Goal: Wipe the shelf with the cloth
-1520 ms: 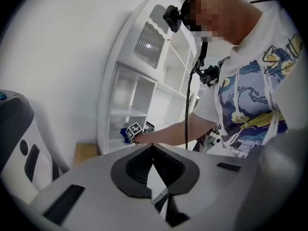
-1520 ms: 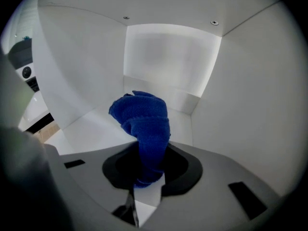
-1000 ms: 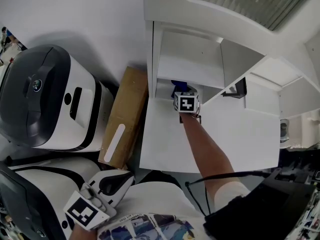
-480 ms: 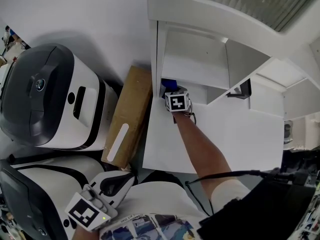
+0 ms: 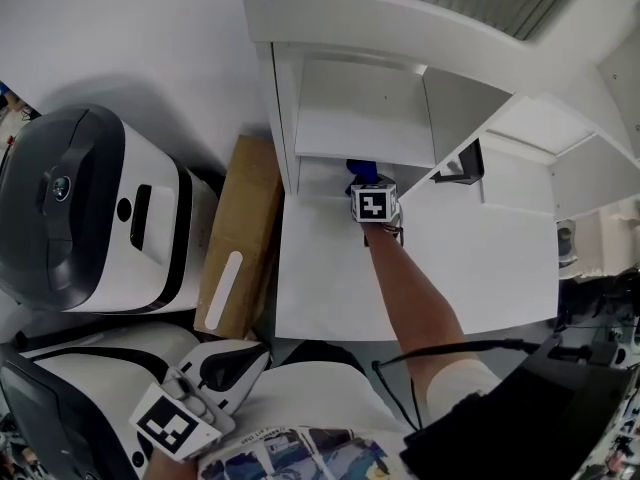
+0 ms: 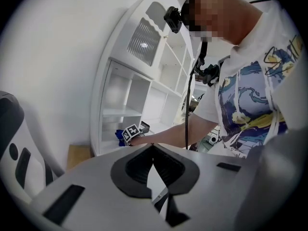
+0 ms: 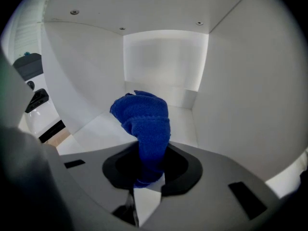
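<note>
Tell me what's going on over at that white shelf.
A person works with a claw in each hand. The right claw is clamped on a blue cloth and reaches into a lower compartment of the white shelf unit, with the cloth bunched up inside it. Whether the cloth touches the compartment floor is unclear. The left claw is shut on nothing, held low by the person's torso.

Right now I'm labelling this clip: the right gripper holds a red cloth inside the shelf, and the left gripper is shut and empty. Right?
Wrong colour: the cloth is blue, not red, as the right gripper view shows. The right gripper does hold it inside the shelf, and the left gripper is shut and empty.
</note>
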Demonstrator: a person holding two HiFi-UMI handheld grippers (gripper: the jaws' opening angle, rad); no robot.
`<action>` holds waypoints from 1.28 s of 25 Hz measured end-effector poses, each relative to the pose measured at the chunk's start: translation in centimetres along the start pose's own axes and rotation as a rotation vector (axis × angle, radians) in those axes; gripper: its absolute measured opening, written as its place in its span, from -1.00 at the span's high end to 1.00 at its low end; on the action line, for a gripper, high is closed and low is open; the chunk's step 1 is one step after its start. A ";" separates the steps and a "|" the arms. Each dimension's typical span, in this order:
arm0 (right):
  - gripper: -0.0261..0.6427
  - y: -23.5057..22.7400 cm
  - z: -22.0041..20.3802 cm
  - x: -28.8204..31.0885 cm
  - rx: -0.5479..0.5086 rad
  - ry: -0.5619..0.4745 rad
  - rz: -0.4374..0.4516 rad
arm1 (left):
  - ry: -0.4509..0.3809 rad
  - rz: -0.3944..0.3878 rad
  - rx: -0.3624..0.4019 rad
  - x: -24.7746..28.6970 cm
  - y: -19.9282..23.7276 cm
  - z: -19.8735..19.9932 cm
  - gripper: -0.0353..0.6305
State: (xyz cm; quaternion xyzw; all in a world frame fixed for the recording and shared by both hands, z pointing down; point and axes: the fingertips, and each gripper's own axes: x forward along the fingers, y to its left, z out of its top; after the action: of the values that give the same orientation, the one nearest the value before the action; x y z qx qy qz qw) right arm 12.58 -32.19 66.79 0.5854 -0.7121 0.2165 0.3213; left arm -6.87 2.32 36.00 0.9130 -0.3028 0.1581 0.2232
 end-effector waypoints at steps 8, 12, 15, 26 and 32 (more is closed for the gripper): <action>0.63 -1.1 -0.4 -1.0 0.046 -0.003 -0.034 | 0.003 -0.017 0.016 0.6 -0.5 0.3 0.86; 0.63 1.2 1.2 -1.2 0.047 -0.079 0.023 | 0.001 -0.003 0.010 0.1 -0.2 0.2 0.86; 0.63 4.9 2.3 -1.2 0.039 -0.104 0.111 | 0.001 0.008 0.005 0.0 -0.2 0.1 0.86; 0.63 11.1 1.8 0.7 -0.022 -0.042 0.232 | -0.001 0.058 -0.014 -1.1 0.6 -0.3 0.86; 0.63 8.1 0.9 0.8 -0.039 -0.020 0.180 | -0.004 0.047 -0.014 -0.9 0.8 -0.1 0.86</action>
State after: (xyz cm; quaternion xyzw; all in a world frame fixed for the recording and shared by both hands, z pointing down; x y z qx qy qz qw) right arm 4.39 -31.58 67.30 0.5146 -0.7692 0.2247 0.3050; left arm -8.06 2.22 35.95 0.9042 -0.3259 0.1593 0.2253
